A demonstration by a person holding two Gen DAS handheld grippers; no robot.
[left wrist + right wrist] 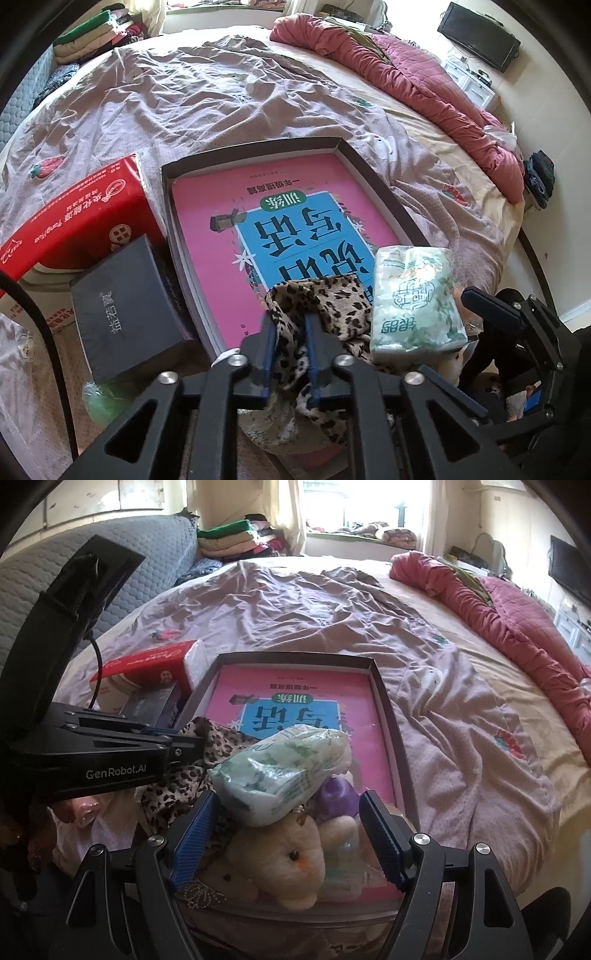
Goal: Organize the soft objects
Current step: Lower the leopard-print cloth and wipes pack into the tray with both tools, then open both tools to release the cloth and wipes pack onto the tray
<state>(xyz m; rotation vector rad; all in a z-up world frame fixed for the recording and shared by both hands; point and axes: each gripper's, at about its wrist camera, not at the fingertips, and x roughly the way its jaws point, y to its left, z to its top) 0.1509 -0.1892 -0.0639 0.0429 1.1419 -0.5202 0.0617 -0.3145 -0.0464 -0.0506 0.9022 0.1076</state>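
Bed, daylight from the window. Shallow dark tray point(376, 177) lay on the rumpled bedspread point(177, 103), its far rim and right wall clear, with open bedspread beyond both. A pink book point(207, 229) filled the tray floor nearly wall to wall. Left tongs point(290, 332) stood narrow, blue pads on either side of a fold of leopard cloth point(343, 299) at the tray's near end; cloth ran between the pads, and they looked to pinch it, though contact was hard to confirm. Right tongs point(286, 832) spread wide and released, over the near corner of the tray; nothing pressed by the pads. Between and beneath them: tissue pack point(284, 771) lying tilted on top of the heap, plush bear point(284, 864) under it, a purple item point(338, 797) just beside, too hidden to name. Heap crowded the near tray edge; far half of the book lay bare. Left of the tray, tight against its wall, a red pack point(85, 214) and a dark box point(129, 306) leaned on each other. Pink quilt point(436, 92) bunched along the bed's right side, well apart from the tray. A hand point(79, 812) showed under the left tongs' body.
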